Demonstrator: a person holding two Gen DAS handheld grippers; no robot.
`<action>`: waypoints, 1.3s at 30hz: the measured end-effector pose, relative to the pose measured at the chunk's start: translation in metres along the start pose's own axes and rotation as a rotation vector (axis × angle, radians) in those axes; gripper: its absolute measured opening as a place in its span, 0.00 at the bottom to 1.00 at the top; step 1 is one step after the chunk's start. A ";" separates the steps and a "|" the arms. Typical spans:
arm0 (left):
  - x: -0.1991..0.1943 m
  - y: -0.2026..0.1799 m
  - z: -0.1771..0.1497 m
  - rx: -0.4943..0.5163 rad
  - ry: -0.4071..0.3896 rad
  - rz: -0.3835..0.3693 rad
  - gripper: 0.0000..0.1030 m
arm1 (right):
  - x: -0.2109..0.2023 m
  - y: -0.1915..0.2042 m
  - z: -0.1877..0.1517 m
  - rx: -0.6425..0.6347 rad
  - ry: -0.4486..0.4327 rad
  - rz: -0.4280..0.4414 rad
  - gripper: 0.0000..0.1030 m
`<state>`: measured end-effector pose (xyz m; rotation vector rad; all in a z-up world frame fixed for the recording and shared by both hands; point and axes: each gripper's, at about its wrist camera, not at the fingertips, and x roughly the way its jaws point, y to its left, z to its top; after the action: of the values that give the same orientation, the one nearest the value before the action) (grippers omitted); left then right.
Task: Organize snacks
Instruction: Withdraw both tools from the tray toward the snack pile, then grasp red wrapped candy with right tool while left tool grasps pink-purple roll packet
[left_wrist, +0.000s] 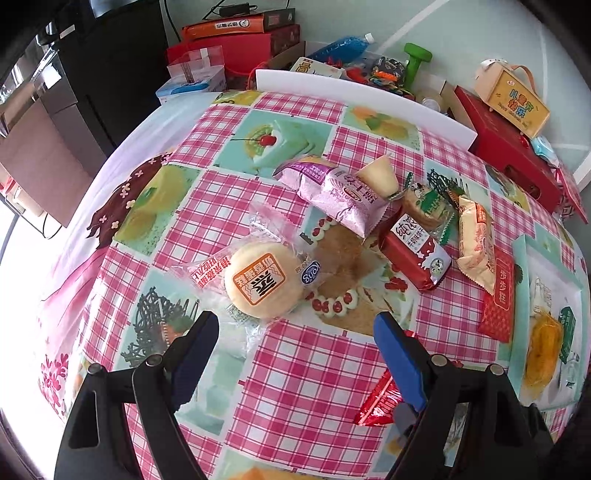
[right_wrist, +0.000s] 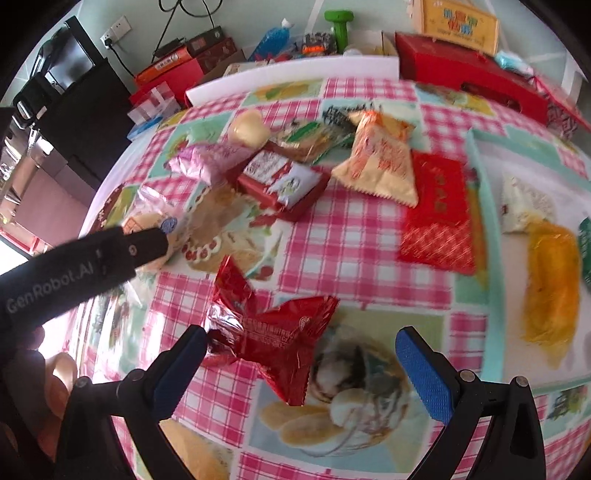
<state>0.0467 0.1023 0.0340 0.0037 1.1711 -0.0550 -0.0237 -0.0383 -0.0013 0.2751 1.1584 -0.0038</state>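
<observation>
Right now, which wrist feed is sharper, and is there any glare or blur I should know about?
Left wrist view: sharp, print on the round bun packet readable, window glare washing out the lower left edge. Right wrist view: motion-blurred overall, red foil snack smeared; fisheye bends both.

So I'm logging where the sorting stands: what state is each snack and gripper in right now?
left gripper: open, empty, above the round bun.
right gripper: open around the red wrapper, not clamping.
round bun: sealed, flat on the cloth.
red wrapper: sealed, crumpled, on the cloth.
purple pack: sealed, in the pile.
jelly cup: tipped over on the pile.
tray: holding an orange snack.
</observation>
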 end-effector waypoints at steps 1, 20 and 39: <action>0.000 0.000 0.000 0.000 0.001 0.000 0.84 | 0.002 0.000 0.000 0.005 0.004 0.009 1.00; 0.016 -0.011 0.002 0.017 0.035 0.000 0.84 | 0.006 -0.020 0.008 0.102 0.000 0.077 0.70; 0.014 -0.009 0.025 -0.072 0.003 -0.070 0.84 | -0.006 -0.043 0.017 0.152 -0.067 0.095 0.61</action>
<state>0.0745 0.0916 0.0307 -0.1007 1.1755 -0.0753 -0.0167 -0.0844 0.0017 0.4618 1.0790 -0.0174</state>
